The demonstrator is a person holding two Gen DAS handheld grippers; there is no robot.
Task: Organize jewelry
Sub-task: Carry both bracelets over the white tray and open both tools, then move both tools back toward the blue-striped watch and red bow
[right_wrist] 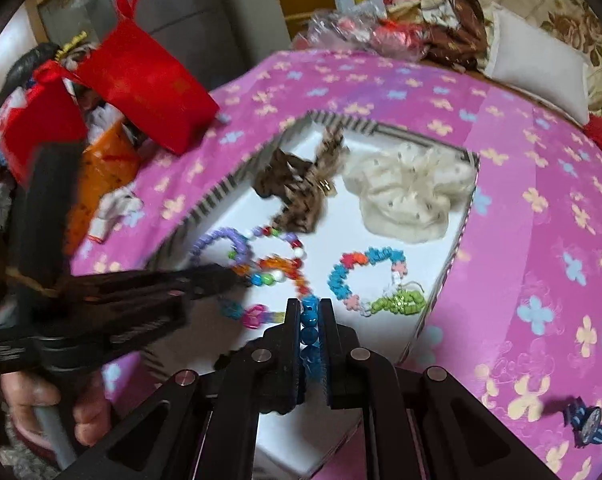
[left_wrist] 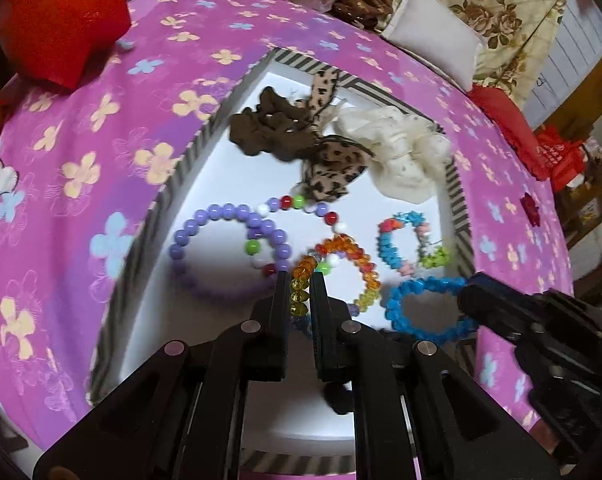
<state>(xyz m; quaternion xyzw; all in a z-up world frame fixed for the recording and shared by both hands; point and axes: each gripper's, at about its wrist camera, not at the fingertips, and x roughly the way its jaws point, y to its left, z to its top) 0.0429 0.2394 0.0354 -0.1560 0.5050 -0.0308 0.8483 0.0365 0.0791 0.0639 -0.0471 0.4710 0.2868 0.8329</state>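
Gripping a bracelet of orange and yellow faceted beads (left_wrist: 343,268), the left tool (left_wrist: 299,280) has its two black fingers pressed close on a short run of amber beads, while the rest of that loop hangs ahead of the tips over the white floor of a shallow tray (left_wrist: 229,176) with a striped rim. The right tool (right_wrist: 310,308) is likewise closed on a bright blue beaded bracelet (right_wrist: 310,332), whose beads sit stacked in the narrow gap between its fingers; in the left wrist view this blue loop (left_wrist: 429,308) hangs from that tool at the right edge of the tray. A person's hand (right_wrist: 41,404) wraps the grey handle of the left tool, seen low at the left of the right wrist view. Just beyond the tips, inside the tray, lie a purple bead bracelet (left_wrist: 221,240), a strand of mixed red, green, white and purple beads (left_wrist: 297,204) overlapping it, and a blue, orange and pink flower-bead bracelet (left_wrist: 405,240) with a green cluster at one end. Farther back in the tray rest a brown scrunchie (left_wrist: 269,124), a leopard-print bow (left_wrist: 329,168) and a cream scrunchie (left_wrist: 401,148), the bow touching both. The tray sits on a pink floral cloth (left_wrist: 101,160). At the far side stand a red bag (left_wrist: 65,16) and a white cushion (left_wrist: 433,44).
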